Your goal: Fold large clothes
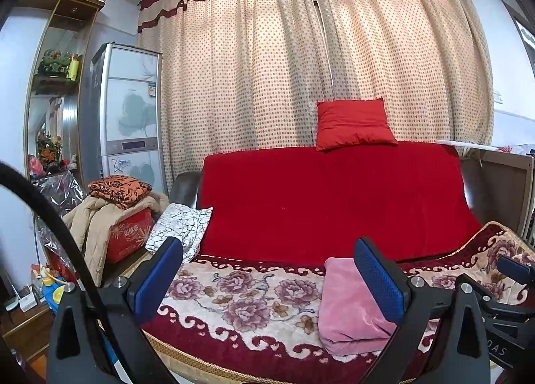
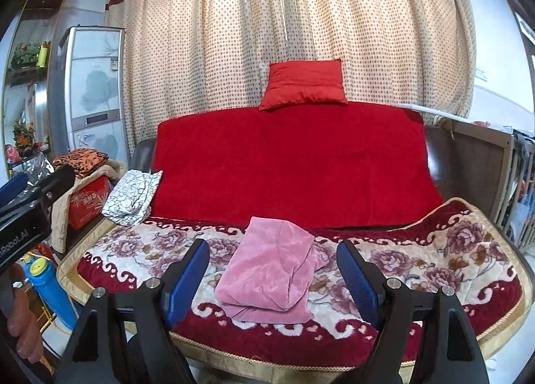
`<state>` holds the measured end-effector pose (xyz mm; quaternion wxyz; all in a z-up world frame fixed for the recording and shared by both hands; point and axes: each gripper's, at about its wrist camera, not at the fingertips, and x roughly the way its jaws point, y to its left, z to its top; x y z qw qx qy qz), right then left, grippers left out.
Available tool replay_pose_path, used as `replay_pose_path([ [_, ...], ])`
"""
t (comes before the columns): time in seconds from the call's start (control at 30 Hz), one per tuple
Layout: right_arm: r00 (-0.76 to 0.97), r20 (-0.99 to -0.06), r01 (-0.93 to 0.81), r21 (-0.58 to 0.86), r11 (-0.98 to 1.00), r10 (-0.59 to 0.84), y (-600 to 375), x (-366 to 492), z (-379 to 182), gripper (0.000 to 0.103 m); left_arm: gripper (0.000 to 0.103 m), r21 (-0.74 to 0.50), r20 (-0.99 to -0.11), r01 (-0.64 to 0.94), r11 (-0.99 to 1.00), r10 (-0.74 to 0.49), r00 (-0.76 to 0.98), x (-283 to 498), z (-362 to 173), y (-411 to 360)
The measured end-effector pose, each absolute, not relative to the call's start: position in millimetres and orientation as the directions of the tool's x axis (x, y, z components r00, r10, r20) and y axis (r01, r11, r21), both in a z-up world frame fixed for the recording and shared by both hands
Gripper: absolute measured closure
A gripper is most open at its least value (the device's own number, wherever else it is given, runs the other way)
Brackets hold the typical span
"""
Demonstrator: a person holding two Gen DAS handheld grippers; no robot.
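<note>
A pink velvety garment (image 2: 269,270) lies folded on the sofa's floral seat blanket (image 2: 434,260), near the front edge. It also shows in the left wrist view (image 1: 347,307), behind the right fingertip. My right gripper (image 2: 272,272) is open and empty, held back from the sofa with the garment between its blue pads (image 2: 187,280). My left gripper (image 1: 267,278) is open and empty, to the left of the garment. The left gripper's body also shows at the left edge of the right wrist view (image 2: 33,203).
A red throw (image 2: 294,163) covers the sofa back, with a red cushion (image 2: 304,85) on top. A black-and-white cloth (image 2: 132,198) lies at the sofa's left end. Beside it stand a red box (image 1: 128,237) under piled clothes, a tall appliance (image 1: 128,113) and shelves.
</note>
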<state>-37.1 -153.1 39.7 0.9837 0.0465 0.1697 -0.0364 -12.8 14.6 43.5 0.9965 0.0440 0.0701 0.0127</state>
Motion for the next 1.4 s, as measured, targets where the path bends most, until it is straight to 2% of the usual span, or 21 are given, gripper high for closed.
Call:
replay_pose_path([
  [0.67,0.927,-0.351,0.151,0.022,0.988,-0.134,-143.1,-32.6,36.6,0.022,0.001,0.105,-0.137,0.013,0.994,0.002,0.991,-17.8,42.3,10.5],
  [1.1,0.940,-0.279,0.201,-0.020,0.979,-0.198,-144.3,-45.8,48.1,0.021,0.001,0.115,-0.128,0.003,0.993,0.012,0.992,-20.1,43.4,5.4],
  [1.4,0.939,-0.278,0.201,-0.033,0.979,-0.202,-144.2,-43.6,48.0,0.021,0.001,0.106,-0.147,0.020,0.994,-0.004,0.989,-16.3,41.8,5.9],
])
